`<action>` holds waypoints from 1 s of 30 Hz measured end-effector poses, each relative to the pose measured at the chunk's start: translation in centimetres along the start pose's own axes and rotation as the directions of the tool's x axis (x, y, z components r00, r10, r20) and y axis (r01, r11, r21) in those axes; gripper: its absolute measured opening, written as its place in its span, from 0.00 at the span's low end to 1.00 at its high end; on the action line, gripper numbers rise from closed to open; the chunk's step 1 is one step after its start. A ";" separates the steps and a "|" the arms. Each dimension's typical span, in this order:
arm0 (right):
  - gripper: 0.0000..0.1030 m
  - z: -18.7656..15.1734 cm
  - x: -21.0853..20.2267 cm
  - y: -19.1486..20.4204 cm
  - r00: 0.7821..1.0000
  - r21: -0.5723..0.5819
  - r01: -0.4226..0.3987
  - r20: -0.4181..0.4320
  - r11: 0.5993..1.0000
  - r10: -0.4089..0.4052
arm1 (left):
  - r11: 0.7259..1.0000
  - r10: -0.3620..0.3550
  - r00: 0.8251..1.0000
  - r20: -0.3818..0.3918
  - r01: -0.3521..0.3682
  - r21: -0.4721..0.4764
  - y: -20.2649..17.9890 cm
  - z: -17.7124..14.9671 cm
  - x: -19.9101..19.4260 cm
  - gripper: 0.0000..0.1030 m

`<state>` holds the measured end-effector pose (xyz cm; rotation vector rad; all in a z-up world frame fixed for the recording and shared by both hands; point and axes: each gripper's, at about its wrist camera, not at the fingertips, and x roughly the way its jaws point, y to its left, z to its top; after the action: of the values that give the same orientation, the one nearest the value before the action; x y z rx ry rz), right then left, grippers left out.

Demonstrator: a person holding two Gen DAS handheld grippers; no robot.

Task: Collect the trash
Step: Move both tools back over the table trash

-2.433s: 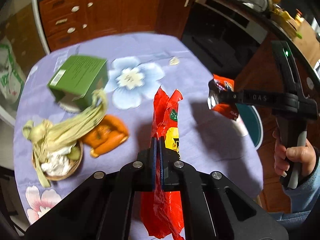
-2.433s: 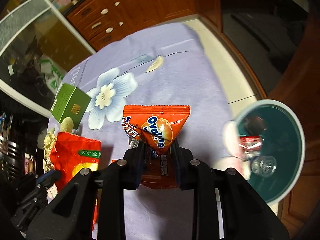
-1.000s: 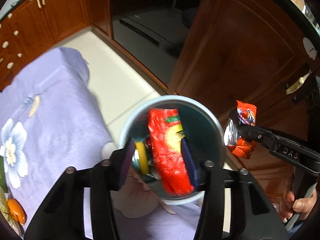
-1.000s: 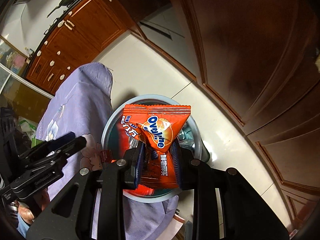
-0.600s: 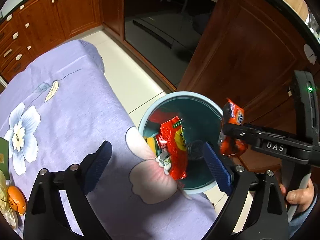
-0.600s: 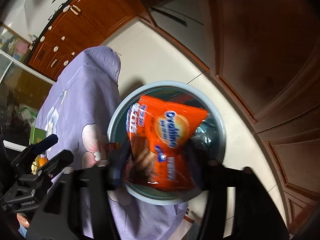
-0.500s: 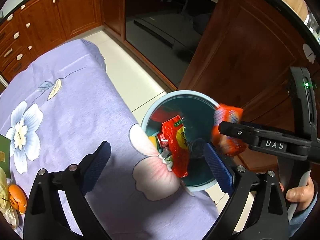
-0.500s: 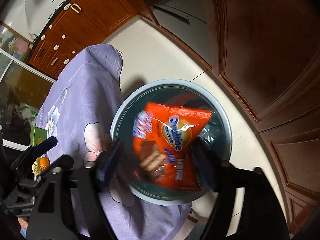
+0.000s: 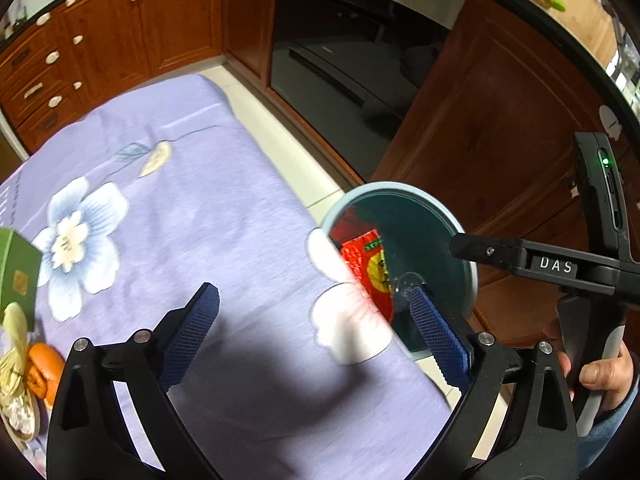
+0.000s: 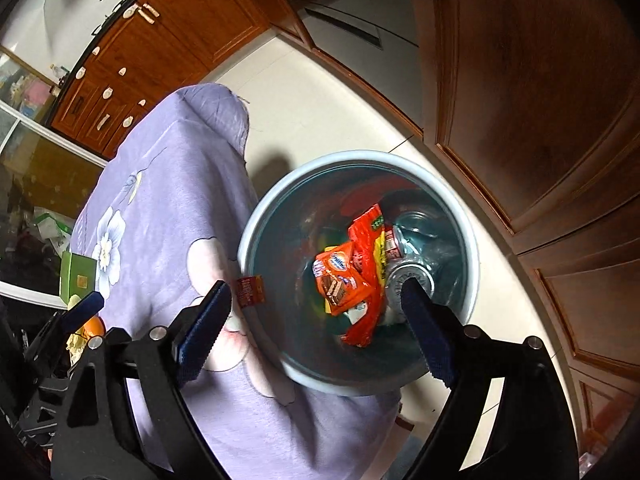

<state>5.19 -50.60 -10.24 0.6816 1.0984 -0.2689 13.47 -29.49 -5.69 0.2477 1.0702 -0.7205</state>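
Now both grippers are empty. Our right gripper [image 10: 316, 312] hangs directly above the trash bin [image 10: 256, 216], jaws spread wide with nothing between them; our left gripper [image 9: 316, 312] sits over the table's edge, jaws likewise wide apart and holding nothing.

Trash in the bin, from the right wrist view: one orange Ovaltine wrapper [image 10: 340, 280] lying on top, one red snack bag [image 10: 370, 248] slumped beside and partly under it, at least one crushed can [image 10: 400, 246] and what looks like a clear plastic bottle [image 10: 424, 236]. We cannot tell what lies deeper.

Bin stands on the floor tight against the table's corner, rim below the purple floral tablecloth [image 9: 200, 208]. We judge that placement is for short carries from table to bin, and that the open jaws directly overhead are how a release into it would look.

One small red wrapper [image 10: 250, 290] sits on the cloth just beside the bin's rim, outside it.

Left on the table, far side from the bin: one green box [image 9: 16, 272], one orange peel or fruit [image 9: 46, 368], and a pale husk pile [image 9: 16, 344] in a basket, only partly in frame.

Our read: two pieces binned, several to go
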 end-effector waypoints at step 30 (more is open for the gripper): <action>0.81 -6.5 4.4 27.6 0.993 -0.421 -0.078 -0.112 0.904 0.033 | 0.894 0.349 0.935 0.061 -0.312 -0.322 28.4 -12.8 -15.0 0.94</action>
<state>16.77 -24.74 -5.65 0.3361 1.1845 0.0594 18.50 4.66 -3.12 0.1120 0.9805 -0.2504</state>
